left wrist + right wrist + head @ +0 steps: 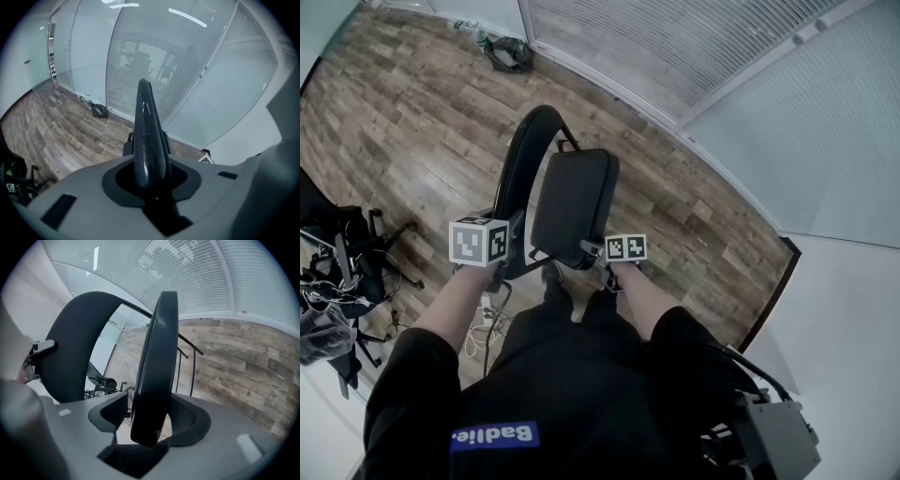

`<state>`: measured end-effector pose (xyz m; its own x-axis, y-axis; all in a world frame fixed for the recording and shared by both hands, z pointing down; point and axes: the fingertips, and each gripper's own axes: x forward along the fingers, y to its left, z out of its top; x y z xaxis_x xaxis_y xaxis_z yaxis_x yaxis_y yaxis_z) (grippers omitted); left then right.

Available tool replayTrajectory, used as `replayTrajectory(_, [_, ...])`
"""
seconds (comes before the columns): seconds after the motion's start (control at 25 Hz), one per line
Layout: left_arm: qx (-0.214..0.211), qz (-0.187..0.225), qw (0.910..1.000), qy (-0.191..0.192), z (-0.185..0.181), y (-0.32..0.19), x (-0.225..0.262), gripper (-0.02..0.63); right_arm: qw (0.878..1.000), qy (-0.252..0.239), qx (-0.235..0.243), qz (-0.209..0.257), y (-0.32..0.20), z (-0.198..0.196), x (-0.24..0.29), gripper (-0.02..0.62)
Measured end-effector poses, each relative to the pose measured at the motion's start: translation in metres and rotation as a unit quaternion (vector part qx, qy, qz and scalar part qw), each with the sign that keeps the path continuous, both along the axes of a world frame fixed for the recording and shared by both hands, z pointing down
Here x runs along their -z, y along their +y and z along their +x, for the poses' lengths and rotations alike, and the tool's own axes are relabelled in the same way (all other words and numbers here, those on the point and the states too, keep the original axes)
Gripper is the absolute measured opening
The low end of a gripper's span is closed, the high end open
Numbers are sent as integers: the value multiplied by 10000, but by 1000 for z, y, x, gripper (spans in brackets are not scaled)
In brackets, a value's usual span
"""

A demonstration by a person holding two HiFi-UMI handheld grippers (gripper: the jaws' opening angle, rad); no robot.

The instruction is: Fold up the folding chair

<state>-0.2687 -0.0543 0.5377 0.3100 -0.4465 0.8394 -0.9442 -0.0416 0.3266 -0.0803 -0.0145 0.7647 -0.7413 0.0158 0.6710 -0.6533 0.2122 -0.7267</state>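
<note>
- Two grippers hold the folding chair (551, 178), which stands on the wood-plank floor (403, 122) right in front of the person's legs.
- At the far left of the head view, dark equipment on a star-shaped foot (389, 246), hung with cables, stands well apart from the chair.
- The left gripper (508, 255) carries its marker cube on top and points steeply down. Its jaws stand narrow and are clamped on a thin edge of the backrest (146, 126), which rises straight up from between them in the left gripper view.
- The backrest shows in the head view as a curved dark arc at the left side of the chair.
- Just right of it is the seat (575, 202), a black padded rectangle tipped up steeply. It is close beside the backrest, with a gap between the two.
- The right gripper (150, 420) has the near edge of the seat between its jaws. They stand moderately wide and lie against both faces of the thick pad, as far as its view shows.
- Behind the chair and to the right, a glass wall with white blinds (675, 47) runs on a diagonal. A dark bundle (508, 52) lies on the floor at its foot, towards its left end.
</note>
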Motion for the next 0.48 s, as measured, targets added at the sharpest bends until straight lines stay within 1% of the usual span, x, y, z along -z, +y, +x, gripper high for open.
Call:
replayTrajectory(0.16, [16,7,10000,-80,-5,5,8,88,9998,-87,129,100,6,-29,18,255])
replayTrajectory(0.28, [-8,75,9997,-248,-12,3,19,87,9991,-222,283,206,8,-58,33,247])
replayTrajectory(0.48, [-11,81,9994,-338,-27,5,26,87,9980,-141,546,279,11,-104,41,236])
